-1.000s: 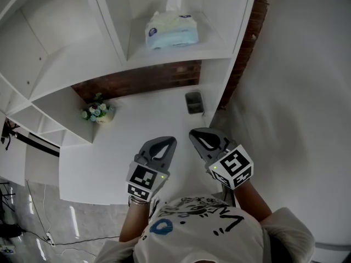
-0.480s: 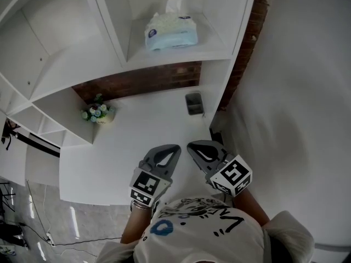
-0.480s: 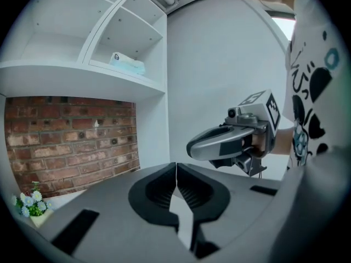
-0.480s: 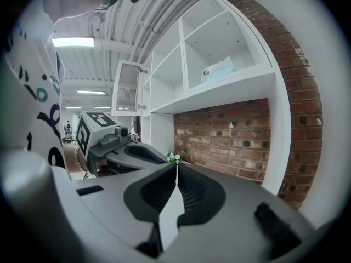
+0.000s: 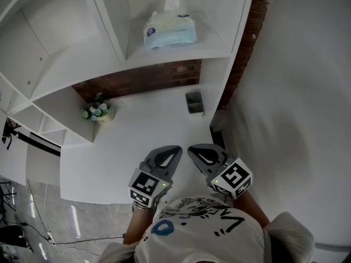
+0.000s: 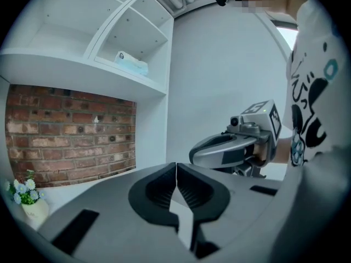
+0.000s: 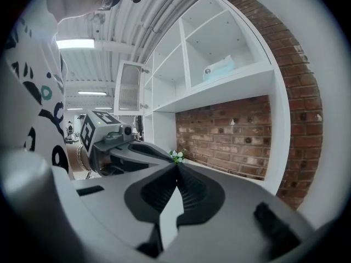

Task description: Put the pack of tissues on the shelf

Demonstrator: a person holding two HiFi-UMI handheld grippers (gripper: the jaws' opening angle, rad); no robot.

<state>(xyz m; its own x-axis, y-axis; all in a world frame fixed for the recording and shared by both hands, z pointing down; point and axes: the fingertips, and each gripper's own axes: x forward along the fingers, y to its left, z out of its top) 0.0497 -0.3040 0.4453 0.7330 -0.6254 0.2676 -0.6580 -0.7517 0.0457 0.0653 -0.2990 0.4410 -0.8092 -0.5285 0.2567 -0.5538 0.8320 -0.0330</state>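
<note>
jaws clenched empty on left gripper and right gripper, both drawn back; pack of tissues rests on shelf far ahead: likely done.

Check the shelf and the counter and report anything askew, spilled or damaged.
Nothing stands out. The pack of tissues lies flat in its shelf compartment, one tissue poking up as normal. The flower pot stands upright on the counter. The left gripper and right gripper are shut and empty.
</note>
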